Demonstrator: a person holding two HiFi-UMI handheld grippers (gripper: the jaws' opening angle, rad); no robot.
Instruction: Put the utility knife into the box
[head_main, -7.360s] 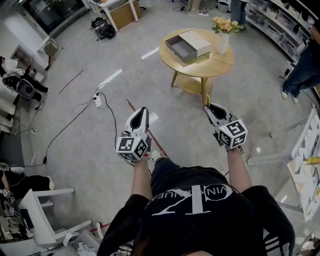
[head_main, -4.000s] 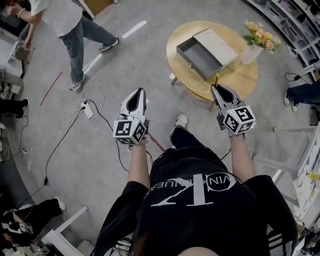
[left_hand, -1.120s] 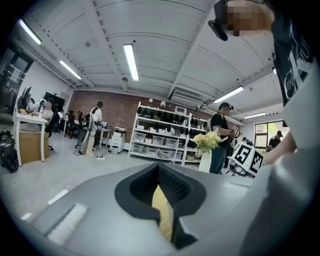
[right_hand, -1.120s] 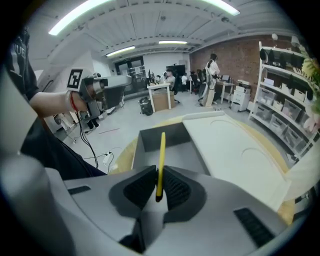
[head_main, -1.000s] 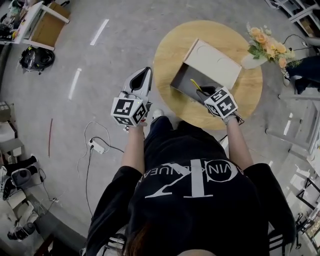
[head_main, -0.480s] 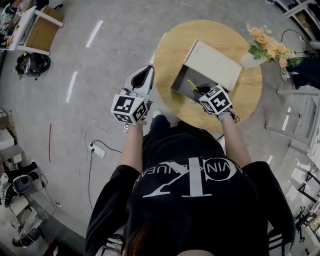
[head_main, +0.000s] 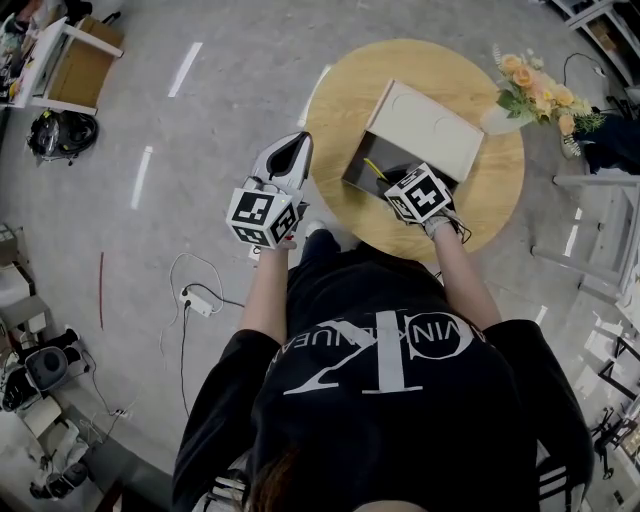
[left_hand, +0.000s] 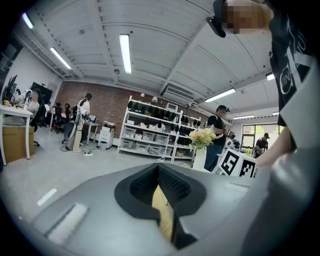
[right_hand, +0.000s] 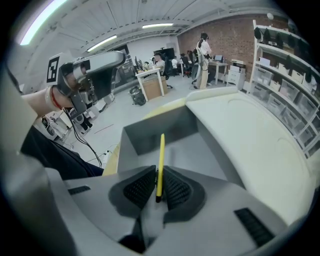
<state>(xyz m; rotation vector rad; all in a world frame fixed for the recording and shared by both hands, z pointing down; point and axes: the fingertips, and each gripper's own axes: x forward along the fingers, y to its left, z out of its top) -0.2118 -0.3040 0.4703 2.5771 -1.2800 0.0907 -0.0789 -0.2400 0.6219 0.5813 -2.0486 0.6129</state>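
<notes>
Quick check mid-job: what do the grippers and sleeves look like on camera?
Both the left gripper and the right gripper have pale grey tapered shells with black ribbed pads. Each carries a white cube printed with black square markers. The person wears a black short-sleeved T-shirt with white lettering.

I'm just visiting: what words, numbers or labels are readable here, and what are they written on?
"VINK": white letters on the person's black shirt; the rest of that line is unclear.
On the left gripper and right gripper: square black-and-white markers only, no letters.
On the box: no print to read.
</notes>
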